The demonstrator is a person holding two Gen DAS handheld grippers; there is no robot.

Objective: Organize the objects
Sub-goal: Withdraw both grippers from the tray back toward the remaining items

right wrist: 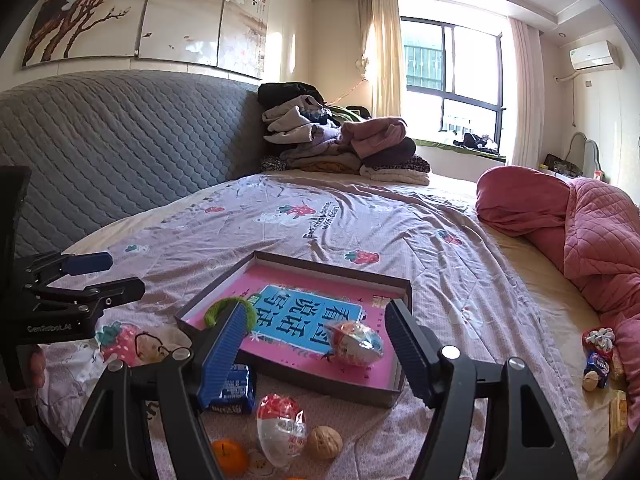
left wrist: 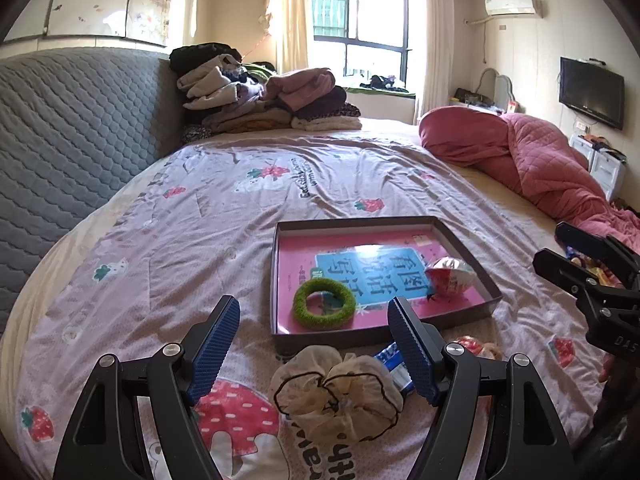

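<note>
The tray (right wrist: pixel 404 286) on the bed (left wrist: pixel 200 216) holds a pink book (right wrist: pixel 280 292) with Chinese writing. Both the left gripper (left wrist: pixel 314 320) and the right gripper (right wrist: pixel 316 328) gape empty; bare bedspread lies beyond the tray.

hidden: green ring (right wrist: pixel 230 312) partly behind right tongs (right wrist: pixel 316 354) | blue packet (left wrist: pixel 394 364) half-covered

Matt cardboard tray (left wrist: pixel 486 294); glossy pink book (left wrist: pixel 296 264) inside; fuzzy green ring (left wrist: pixel 324 303); printed cotton bedspread (left wrist: pixel 200 216).

left gripper (left wrist: pixel 314 344) — gaping, empty | right gripper (right wrist: pixel 316 348) — gaping, empty
</note>
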